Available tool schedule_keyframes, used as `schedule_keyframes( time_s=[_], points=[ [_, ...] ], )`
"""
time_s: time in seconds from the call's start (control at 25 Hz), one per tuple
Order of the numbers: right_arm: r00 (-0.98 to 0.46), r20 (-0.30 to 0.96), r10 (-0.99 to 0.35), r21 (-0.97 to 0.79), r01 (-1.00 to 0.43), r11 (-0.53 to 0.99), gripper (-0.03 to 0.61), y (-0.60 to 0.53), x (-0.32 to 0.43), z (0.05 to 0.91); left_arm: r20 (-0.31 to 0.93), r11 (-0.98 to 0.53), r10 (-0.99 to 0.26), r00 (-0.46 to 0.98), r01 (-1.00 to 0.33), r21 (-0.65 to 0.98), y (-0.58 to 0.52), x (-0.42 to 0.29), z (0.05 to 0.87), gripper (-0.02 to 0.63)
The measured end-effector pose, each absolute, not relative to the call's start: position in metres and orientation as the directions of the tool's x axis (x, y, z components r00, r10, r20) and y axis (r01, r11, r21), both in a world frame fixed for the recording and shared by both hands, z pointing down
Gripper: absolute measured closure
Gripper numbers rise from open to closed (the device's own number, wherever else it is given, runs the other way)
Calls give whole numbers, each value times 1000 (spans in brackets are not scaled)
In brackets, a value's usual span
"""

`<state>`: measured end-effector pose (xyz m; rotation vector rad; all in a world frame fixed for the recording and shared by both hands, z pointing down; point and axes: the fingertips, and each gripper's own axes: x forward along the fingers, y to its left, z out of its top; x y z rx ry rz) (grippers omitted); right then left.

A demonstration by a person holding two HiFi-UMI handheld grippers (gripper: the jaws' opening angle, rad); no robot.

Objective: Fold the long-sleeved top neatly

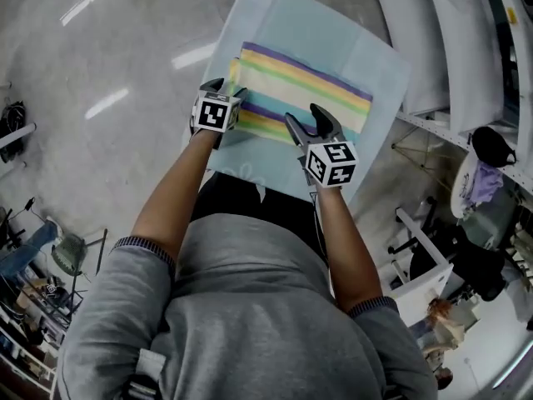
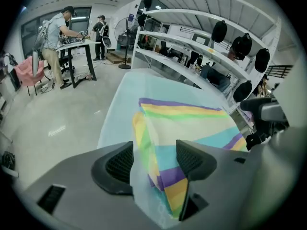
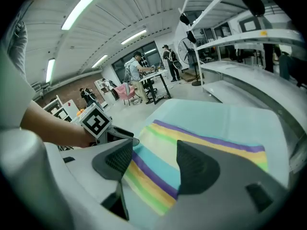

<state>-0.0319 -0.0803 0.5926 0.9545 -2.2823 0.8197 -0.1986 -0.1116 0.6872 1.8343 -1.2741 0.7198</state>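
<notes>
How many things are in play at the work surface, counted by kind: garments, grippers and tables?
striped top: 1
grippers: 2 (left gripper, right gripper)
table, light blue cover: 1
Total: 4

The folded pastel-striped long-sleeved top [image 1: 300, 98] is seen as soft, matt cloth, lying smooth. The worktop [image 1: 379, 65] is covered in pale blue matt fabric. The pads [image 2: 120, 163] of the left claw [image 2: 154, 156] are finely grid-textured black, set in smooth matt grey plastic. At nine o'clock, the grey floor [image 1: 100, 73] is glossy.
</notes>
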Motion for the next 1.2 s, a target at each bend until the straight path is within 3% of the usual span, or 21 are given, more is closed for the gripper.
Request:
schedule_keyframes(
  time_s=[0.4, 0.48, 0.64, 0.68, 0.72, 0.92, 1.2],
  points=[
    [-581, 681, -446, -317, -783, 536, 278, -68, -14, 599, 813, -168, -512, 278, -960, 222, -104, -188, 714, 318],
    [-576, 683, -450, -318, -788, 527, 279, -65, -6, 601, 817, -169, -506, 275, -961, 219, -102, -182, 714, 415],
    [-570, 688, -450, -325, -796, 511, 282, -57, 12, 605, 829, -140, -501, 247, -969, 204, -103, -178, 717, 467],
    [-569, 689, -450, -328, -798, 507, 284, -55, 16, 606, 829, -131, -495, 259, -966, 224, -103, -176, 717, 545],
    [-568, 688, -451, -330, -799, 503, 285, -53, 19, 607, 828, -122, -490, 272, -962, 244, -103, -175, 716, 554],
    [-570, 679, -463, -333, -801, 497, 287, -49, 35, 600, 817, -100, -499, 289, -956, 277, -102, -184, 703, 558],
    [-571, 653, -498, -334, -807, 486, 287, -49, 61, 584, 833, -75, -512, 207, -978, 197, -90, -211, 667, 560]
  ],
)
